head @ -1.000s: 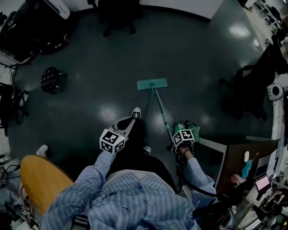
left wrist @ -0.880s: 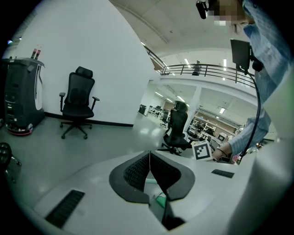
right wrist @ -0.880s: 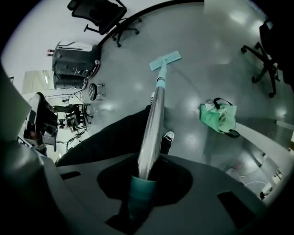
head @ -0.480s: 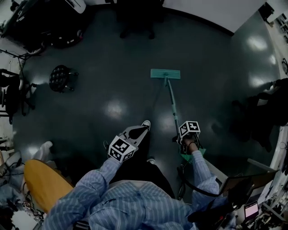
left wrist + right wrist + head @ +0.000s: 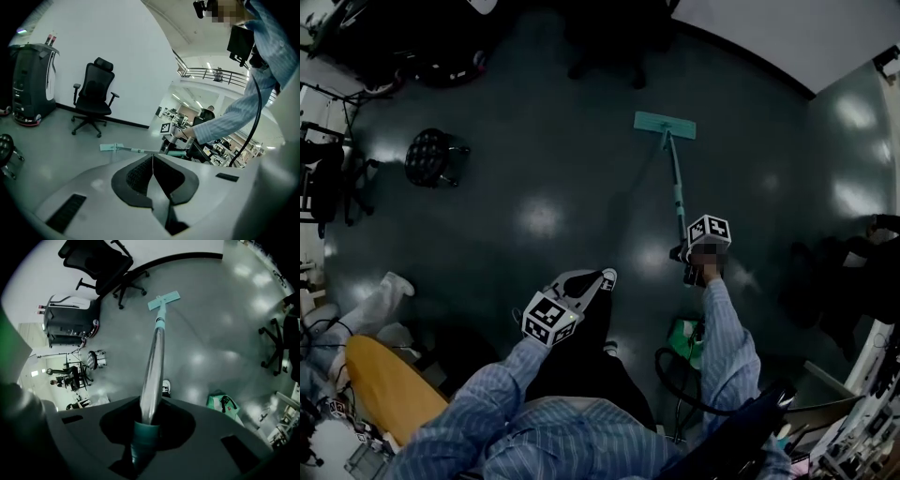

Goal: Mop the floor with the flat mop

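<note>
The flat mop lies with its teal head (image 5: 665,124) flat on the dark floor ahead, and its thin handle (image 5: 677,187) slopes back to my right gripper (image 5: 688,253). In the right gripper view the silver handle (image 5: 153,357) runs from the mop head (image 5: 164,300) into the jaws, and my right gripper (image 5: 146,425) is shut on its teal grip. My left gripper (image 5: 584,283) hovers over my shoe, apart from the mop. Its jaws (image 5: 153,161) are pressed together with nothing between them. From that side the mop head (image 5: 111,147) rests on the floor.
A black office chair (image 5: 105,261) stands by the far wall beyond the mop. A round wheeled stool (image 5: 431,155) is at the left, a green bag (image 5: 686,336) lies on the floor behind my right arm, and an orange seat (image 5: 384,384) is at the lower left. Another chair (image 5: 834,272) stands at the right.
The right gripper has pushed the mop forward, away from my body, and the arm is now stretched out. The green bag is left behind. The left gripper stays shut near my foot.
</note>
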{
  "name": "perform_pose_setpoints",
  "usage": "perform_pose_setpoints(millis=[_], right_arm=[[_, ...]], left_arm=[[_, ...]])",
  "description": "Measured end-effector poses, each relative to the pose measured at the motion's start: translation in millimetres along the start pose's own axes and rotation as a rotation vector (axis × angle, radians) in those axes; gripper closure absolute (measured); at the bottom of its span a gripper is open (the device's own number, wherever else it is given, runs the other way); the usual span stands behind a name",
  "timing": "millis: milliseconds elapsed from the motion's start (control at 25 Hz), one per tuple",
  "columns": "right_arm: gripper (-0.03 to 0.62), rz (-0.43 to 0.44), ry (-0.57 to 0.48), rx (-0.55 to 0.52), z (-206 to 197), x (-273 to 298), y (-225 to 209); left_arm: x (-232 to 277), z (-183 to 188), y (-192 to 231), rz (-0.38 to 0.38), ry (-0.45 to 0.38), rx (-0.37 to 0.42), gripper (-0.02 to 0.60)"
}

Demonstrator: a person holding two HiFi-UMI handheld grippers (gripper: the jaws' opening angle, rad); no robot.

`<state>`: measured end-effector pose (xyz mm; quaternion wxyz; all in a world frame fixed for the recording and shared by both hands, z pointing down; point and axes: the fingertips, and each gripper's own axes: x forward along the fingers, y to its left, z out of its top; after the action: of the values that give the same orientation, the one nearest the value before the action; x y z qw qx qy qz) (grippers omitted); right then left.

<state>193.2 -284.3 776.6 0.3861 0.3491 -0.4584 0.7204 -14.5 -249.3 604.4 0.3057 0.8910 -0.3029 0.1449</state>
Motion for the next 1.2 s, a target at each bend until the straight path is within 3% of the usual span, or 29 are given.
perform_pose_setpoints(millis=[320,520,640,880,1200], right_arm=[[0.533,-0.054,-0.059,0.027,135.7,-11.7,34.4],[0.54,-0.156,-0.049,0.025,174.9,-25.4,32.0],[0.545,-0.21,-0.024,0.001,175.8,-29.0,22.8],[0.545,-0.083,-0.054,0.06,149.5,-20.0,32.5],[0.545,-0.034,-0.056,0.082,67.2,1.3,29.1]], left_arm=[[4.3,4.5,63.6,0.057,-0.001,-0.064,0.575],[-0.9,-0.2,75.5,0.087,-0.011,-0.094,0.575],[-2.3,-3.7,75.7,0.093,-0.007,-0.098,0.575],[-9.2,-2.6,67.3,0.082,-0.007,-0.081,0.575],[-15.8,-7.1,29.8,0.03,-0.027,-0.037,0.575]])
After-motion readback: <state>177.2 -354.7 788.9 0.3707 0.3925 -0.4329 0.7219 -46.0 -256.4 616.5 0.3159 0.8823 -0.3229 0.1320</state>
